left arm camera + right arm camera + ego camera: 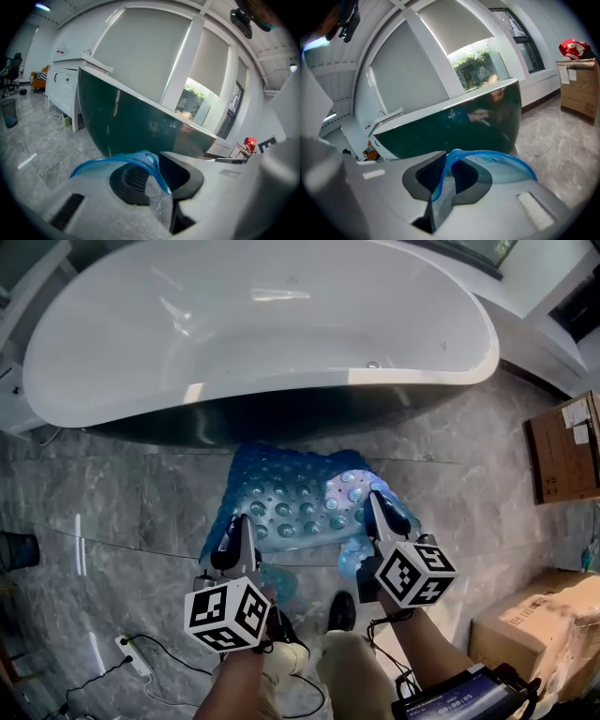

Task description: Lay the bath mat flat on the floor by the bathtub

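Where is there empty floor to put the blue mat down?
Bare floor lies left of the bath mat, between the bathtub and the power strip, and right of it, before the cardboard boxes. Crowded by the person's feet and cables.

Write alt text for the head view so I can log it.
Seen from above, the left gripper and right gripper each pinch a near edge of a rumpled blue bath mat, not yet flat, on the grey stone floor before a white bathtub. Cardboard boxes stand at right.
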The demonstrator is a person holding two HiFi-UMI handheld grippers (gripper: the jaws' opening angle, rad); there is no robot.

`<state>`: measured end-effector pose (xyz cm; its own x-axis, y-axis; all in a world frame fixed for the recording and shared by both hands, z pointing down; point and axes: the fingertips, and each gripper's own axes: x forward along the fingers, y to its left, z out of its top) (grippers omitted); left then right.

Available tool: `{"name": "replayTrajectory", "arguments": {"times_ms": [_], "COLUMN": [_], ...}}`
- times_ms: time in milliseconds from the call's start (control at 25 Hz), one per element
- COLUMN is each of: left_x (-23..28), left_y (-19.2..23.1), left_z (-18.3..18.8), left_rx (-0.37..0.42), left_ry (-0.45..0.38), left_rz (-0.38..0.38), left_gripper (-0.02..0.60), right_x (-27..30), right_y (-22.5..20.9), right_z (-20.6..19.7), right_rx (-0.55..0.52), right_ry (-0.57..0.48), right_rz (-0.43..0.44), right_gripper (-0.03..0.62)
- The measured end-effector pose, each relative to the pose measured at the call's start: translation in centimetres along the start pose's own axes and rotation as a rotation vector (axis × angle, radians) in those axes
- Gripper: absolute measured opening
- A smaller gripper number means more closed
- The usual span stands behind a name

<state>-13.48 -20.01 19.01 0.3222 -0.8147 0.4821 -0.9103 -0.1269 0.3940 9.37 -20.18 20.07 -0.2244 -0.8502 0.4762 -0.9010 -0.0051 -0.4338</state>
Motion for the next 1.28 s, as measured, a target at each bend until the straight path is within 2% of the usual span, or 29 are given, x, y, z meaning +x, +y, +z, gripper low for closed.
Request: {"name": "replayTrajectory", "arguments": {"times_ms": [120,160,240,400,480,520,640,680,760,840,960,1000,1040,1080,1120,1280], "left_x": [0.6,1.2,3.5,8.2,8.0,7.6,6.3,6.1,6.2,6.5,6.6,6.5,6.3,6.3,6.6,9.0], "left_y": [1.2,2.1,4.2,6.4,7.2,8.0,11.5,12.4,13.2,13.7,15.2,15.7,16.0,16.0,15.9,15.3], "left_z": [-2.7,-5.0,-11.3,-23.7,-28.1,-30.2,-36.4,-38.3,-41.4,-43.6,-45.6,-46.0,-46.3,-46.3,-45.9,-42.5], "left_rx": [0.045,0.048,0.063,0.153,0.195,0.148,-0.185,-0.269,-0.361,-0.433,-0.57,-0.594,-0.594,-0.579,-0.562,-0.486], "left_ry": [-0.07,-0.084,-0.099,-0.037,-0.014,-0.002,0.045,0.065,0.106,0.13,0.124,0.123,0.126,0.128,0.125,0.088], "left_rz": [-0.008,-0.009,-0.008,0.013,0.046,0.061,0.135,0.155,0.165,0.169,0.176,0.178,0.179,0.175,0.163,0.107], "left_gripper": [0.069,0.069,0.067,0.025,0.018,0.019,0.028,0.028,0.029,0.034,0.058,0.063,0.064,0.061,0.061,0.035], "right_x": [0.5,1.1,3.6,8.3,7.8,7.3,5.5,5.0,3.9,2.6,0.6,0.2,-0.1,-0.2,-0.1,1.4], "right_y": [-0.3,-1.1,-4.1,-9.6,-11.2,-11.9,-14.3,-15.3,-17.8,-20.6,-25.1,-26.4,-27.6,-28.4,-28.9,-28.9], "right_z": [-1.9,-3.9,-10.4,-25.3,-30.3,-32.6,-38.1,-39.6,-42.3,-43.7,-43.2,-42.7,-42.1,-41.6,-41.1,-40.8], "right_rx": [-0.161,-0.228,-0.315,-0.259,-0.145,-0.061,0.213,0.287,0.392,0.447,0.551,0.586,0.618,0.644,0.662,0.643], "right_ry": [-0.124,-0.157,-0.166,-0.026,0.008,0.028,0.117,0.157,0.235,0.263,0.171,0.125,0.08,0.041,0.014,-0.003], "right_rz": [0.052,0.071,0.109,0.124,0.11,0.106,0.105,0.106,0.1,0.058,-0.028,-0.056,-0.079,-0.096,-0.102,-0.108], "right_gripper": [0.045,0.046,0.051,0.022,0.034,0.035,0.089,0.126,0.205,0.253,0.255,0.245,0.183,0.084,0.051,0.026]}}
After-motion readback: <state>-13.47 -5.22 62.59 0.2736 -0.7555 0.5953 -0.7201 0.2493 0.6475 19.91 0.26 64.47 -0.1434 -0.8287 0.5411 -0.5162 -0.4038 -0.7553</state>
